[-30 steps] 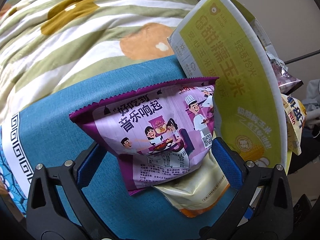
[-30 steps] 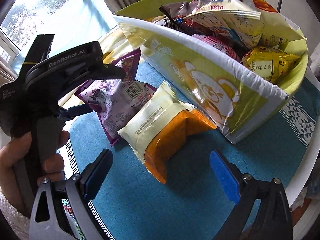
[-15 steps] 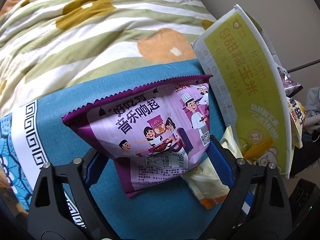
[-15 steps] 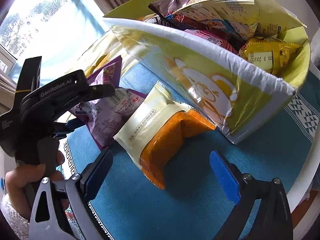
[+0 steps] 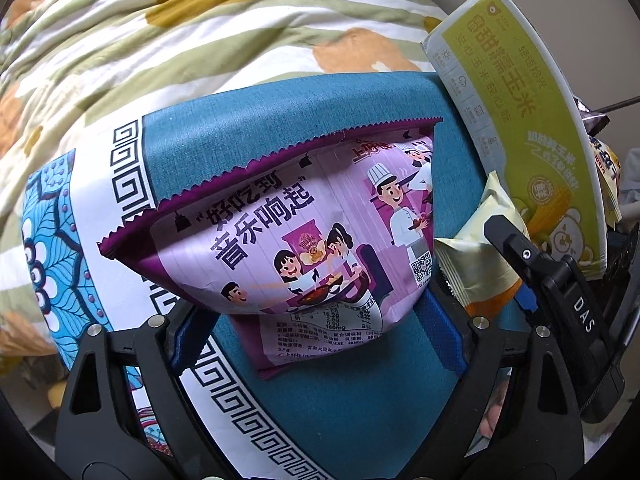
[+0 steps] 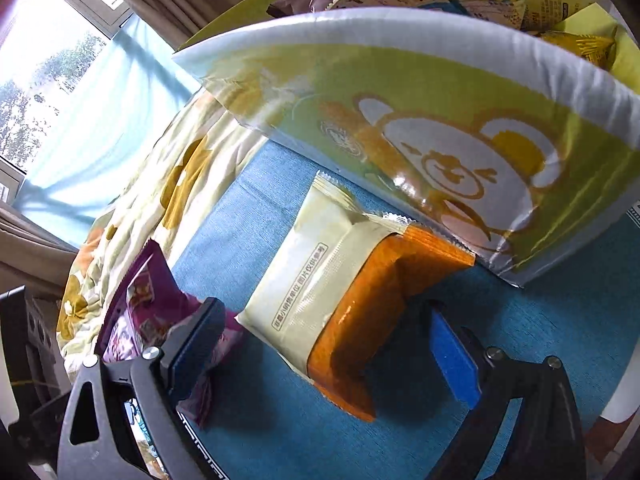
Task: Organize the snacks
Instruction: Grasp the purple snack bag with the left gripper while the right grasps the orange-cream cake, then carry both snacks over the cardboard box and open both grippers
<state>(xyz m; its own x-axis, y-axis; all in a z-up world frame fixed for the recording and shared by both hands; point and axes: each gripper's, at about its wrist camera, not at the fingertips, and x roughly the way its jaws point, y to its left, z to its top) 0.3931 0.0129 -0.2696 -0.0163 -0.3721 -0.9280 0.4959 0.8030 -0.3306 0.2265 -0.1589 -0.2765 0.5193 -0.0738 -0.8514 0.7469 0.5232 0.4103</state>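
your left gripper point(image 5: 316, 320) has its blue pads spread wide on either side of the purple snack bag point(image 5: 288, 236), which lies puffed on the teal tablecloth point(image 5: 360, 408); from the left wrist view you cannot tell whether either pad touches the film yet, so treat it as not gripped. your right gripper point(image 6: 324, 356) is also spread wide, straddling the cream-and-orange packet point(image 6: 340, 296) that lies flat on the cloth with its far end just beside, maybe touching, the wall of the green box point(image 6: 440, 120) already loaded with snacks. the risks look like this: the purple bag is air-filled and slick, so closing on its rounded belly may squirt it forward or sideways rather than hold it; aim for the flatter lower seam. on the right side, one pad sits against the purple bag's crumpled edge point(image 6: 160, 316), so closing could pinch both packets at once and drag the wrong one. the two grippers are close together here, and lifting both at the same moment could make them collide. the box wall leans and looks soft, so nudging the packet forward may push the box or tip it.
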